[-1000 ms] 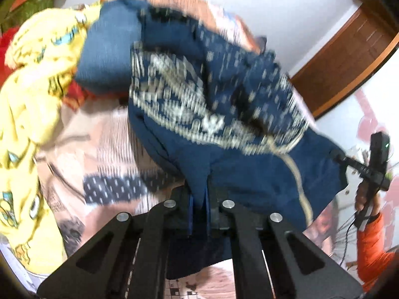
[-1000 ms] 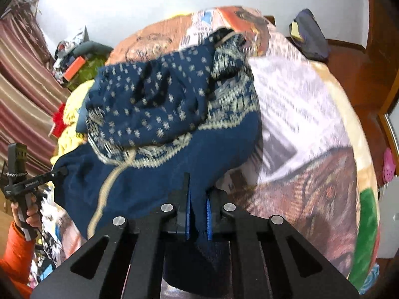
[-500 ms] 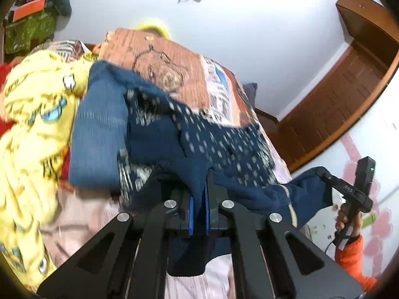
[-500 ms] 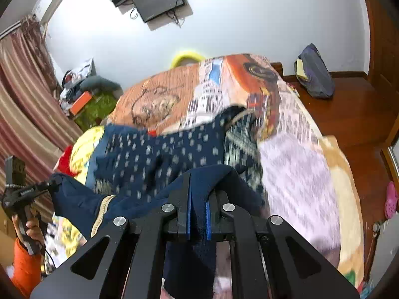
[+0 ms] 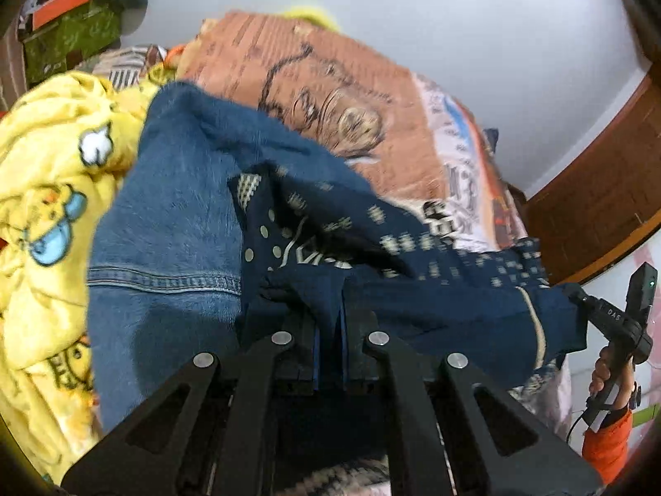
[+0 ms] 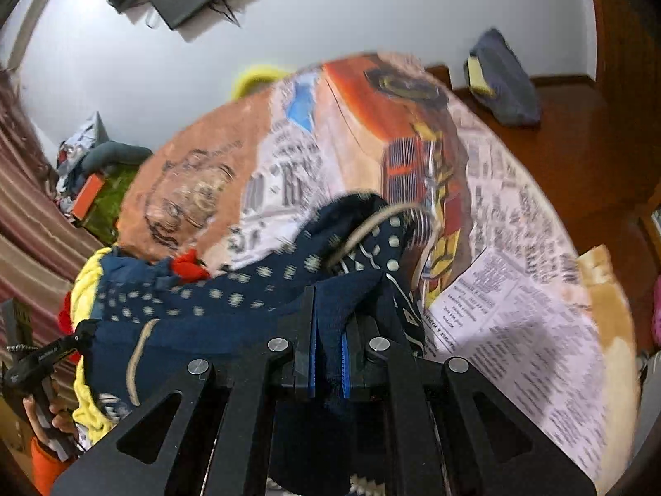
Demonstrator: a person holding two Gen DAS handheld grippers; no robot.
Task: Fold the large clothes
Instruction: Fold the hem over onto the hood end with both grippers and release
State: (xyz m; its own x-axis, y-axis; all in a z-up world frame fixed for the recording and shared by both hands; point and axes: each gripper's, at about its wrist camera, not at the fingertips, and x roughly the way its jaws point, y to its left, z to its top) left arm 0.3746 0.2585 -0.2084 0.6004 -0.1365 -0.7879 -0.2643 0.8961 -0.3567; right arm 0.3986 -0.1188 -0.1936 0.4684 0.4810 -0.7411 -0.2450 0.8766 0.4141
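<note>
Two claws, each clamped on the same one navy patterned garment (image 5: 433, 289); the left claw (image 5: 329, 322) pinches a fold of its edge, the right claw (image 6: 329, 330) pinches another; the cloth stretches between them above the bed (image 6: 516, 289); one pair of blue jeans (image 5: 165, 248) and one yellow cartoon blanket (image 5: 45, 173) lie beside it on the bed.

A navy patterned garment (image 6: 256, 289) is clamped between the closed blue-padded fingers (image 6: 312, 355) of the right gripper (image 6: 328, 355), while its far corner is held by the left gripper (image 6: 80, 332) over a printed bedspread (image 6: 516, 289).
</note>
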